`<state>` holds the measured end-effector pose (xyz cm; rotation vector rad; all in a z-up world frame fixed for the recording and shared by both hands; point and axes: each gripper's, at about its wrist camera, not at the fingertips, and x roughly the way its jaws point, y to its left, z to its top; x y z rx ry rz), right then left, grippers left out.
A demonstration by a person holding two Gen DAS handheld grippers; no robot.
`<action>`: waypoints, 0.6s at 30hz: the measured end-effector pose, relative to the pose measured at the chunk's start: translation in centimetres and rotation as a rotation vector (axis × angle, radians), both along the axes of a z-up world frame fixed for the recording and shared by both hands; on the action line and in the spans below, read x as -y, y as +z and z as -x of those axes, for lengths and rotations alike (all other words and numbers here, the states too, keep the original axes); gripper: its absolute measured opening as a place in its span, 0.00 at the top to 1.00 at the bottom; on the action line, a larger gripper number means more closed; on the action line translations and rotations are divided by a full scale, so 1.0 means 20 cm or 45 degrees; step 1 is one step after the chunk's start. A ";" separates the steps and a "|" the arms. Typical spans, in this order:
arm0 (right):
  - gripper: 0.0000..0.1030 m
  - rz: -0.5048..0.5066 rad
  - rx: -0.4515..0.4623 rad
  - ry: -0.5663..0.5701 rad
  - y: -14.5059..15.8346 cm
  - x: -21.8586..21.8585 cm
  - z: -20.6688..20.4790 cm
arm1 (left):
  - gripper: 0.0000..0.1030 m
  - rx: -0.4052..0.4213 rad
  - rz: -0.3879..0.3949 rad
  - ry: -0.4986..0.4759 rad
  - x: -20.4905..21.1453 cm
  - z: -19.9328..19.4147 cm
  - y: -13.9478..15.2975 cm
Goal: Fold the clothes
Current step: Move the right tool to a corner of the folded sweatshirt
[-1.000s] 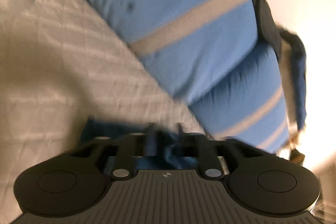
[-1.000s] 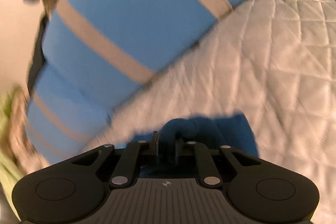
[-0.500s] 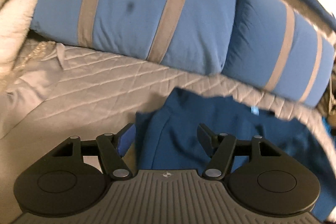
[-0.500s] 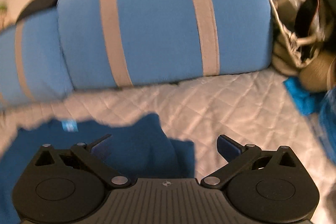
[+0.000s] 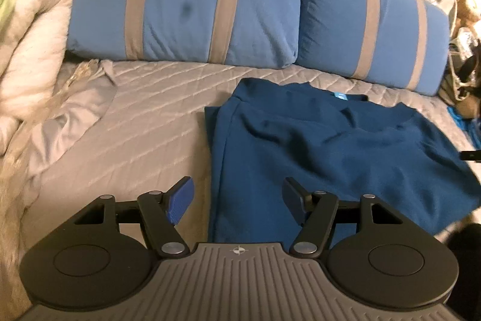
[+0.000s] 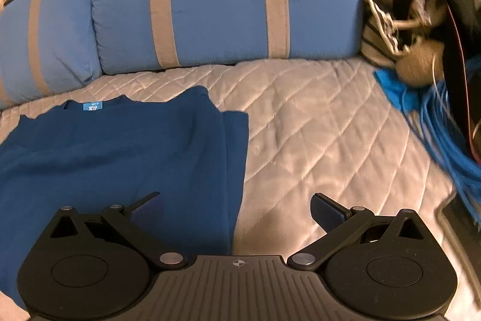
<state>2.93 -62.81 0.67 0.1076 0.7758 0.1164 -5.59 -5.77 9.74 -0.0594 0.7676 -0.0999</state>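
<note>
The dark blue shirt (image 5: 315,146) is lying spread on the quilted bed (image 5: 144,122), collar end pointing toward the head of the bed, just short of the two striped pillows (image 5: 186,2) and nearer the bed's right side than its left. From where I'm standing the folding looks partly under way: on each long side a sleeve or side panel appears to be lying turned in over the body, giving straight edges, though the cloth is showing soft wrinkles across the middle. What is left, as I judge it, is smoothing and then bringing the hem end up toward the collar, perhaps more than once. The left gripper (image 5: 237,197) is hovering over the shirt's left edge with its fingers (image 5: 180,197) standing apart and nothing between them; the right gripper (image 6: 237,211) is hovering over the shirt's right edge, fingers (image 6: 326,212) spread wide, also gripping nothing. Inside the collar a small light-blue tag (image 6: 93,106) is showing with some dark print on it, but it is too small and blurred for me to read. No other writing or brand is showing anywhere.
</note>
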 end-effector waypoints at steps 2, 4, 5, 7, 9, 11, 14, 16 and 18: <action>0.00 -0.029 -0.001 -0.008 -0.02 0.00 0.02 | 0.37 -0.009 0.055 0.049 -0.02 0.08 0.00; 0.00 -0.047 0.003 -0.010 -0.03 0.00 0.04 | 0.37 0.011 0.087 0.071 -0.01 0.18 -0.02; 0.00 -0.047 0.006 -0.008 -0.04 0.00 0.05 | 0.37 0.028 0.093 0.079 0.01 0.22 -0.03; 0.00 -0.051 -0.003 -0.007 -0.05 0.01 0.07 | 0.37 0.051 0.082 0.087 0.04 0.27 -0.05; 0.00 -0.059 -0.025 0.003 -0.05 0.02 0.09 | 0.37 0.069 0.064 0.087 0.08 0.30 -0.07; 0.00 -0.093 -0.031 0.036 -0.05 0.03 0.12 | 0.37 0.089 0.086 0.095 0.12 0.33 -0.08; 0.00 -0.136 -0.040 0.057 -0.04 0.07 0.16 | 0.37 0.108 0.163 0.104 0.15 0.36 -0.10; 0.00 -0.167 -0.057 0.058 -0.04 0.10 0.19 | 0.37 0.111 0.201 0.089 0.17 0.38 -0.11; 0.00 -0.197 -0.085 0.053 -0.04 0.14 0.22 | 0.37 0.115 0.178 0.051 0.21 0.39 -0.13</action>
